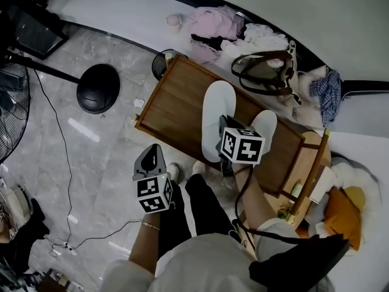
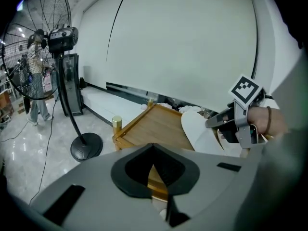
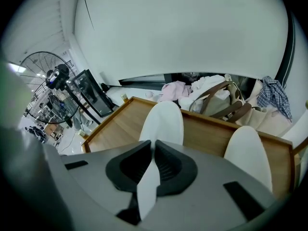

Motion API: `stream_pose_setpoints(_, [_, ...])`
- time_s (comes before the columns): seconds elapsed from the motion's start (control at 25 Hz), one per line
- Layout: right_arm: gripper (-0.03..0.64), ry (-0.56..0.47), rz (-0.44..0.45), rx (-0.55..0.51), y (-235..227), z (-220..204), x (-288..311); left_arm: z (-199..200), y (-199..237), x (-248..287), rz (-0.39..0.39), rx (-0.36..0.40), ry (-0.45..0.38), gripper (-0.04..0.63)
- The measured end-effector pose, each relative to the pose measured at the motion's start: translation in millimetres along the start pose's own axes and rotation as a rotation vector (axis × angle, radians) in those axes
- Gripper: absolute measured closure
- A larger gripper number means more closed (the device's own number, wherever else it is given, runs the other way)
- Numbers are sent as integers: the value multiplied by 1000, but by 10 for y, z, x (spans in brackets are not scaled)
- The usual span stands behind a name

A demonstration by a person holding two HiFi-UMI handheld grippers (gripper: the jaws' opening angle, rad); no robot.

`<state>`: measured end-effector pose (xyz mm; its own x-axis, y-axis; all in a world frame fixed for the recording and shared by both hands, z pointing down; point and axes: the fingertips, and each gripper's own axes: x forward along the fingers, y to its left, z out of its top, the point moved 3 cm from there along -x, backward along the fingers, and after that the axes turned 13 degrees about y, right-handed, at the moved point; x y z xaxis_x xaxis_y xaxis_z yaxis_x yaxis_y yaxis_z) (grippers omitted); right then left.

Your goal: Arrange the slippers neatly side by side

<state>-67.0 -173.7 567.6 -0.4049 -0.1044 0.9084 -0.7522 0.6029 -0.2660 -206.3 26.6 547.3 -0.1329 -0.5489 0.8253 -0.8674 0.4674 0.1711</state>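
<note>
Bright, even indoor light falls from overhead, leaving soft shadows. Pale glare streaks mark the marble floor (image 1: 91,163) at the head view's left. All views bulge strongly, with dark vignetted corners. The white slipper (image 3: 161,124) looks nearly washed out, and the near foreground is blurred.

We look steeply down from the head; both gripper views, low and close, share the table (image 3: 120,124) and a white slipper (image 3: 162,121)

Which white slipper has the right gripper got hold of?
The left-hand slipper: its near edge is pinched in the right gripper. The other slipper lies free to its right on the wooden table.
</note>
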Motion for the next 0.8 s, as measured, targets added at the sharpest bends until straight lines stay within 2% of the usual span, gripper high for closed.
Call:
stream_pose_setpoints(0.52, [569,-90,-15,100,-70,43,-410,189,-129,-170,-46,73,-36,578])
stream_pose_setpoints(0.8, [569,-126,-17,180,-134,-38,-535,233,-187,-200,-71,125,-28,578])
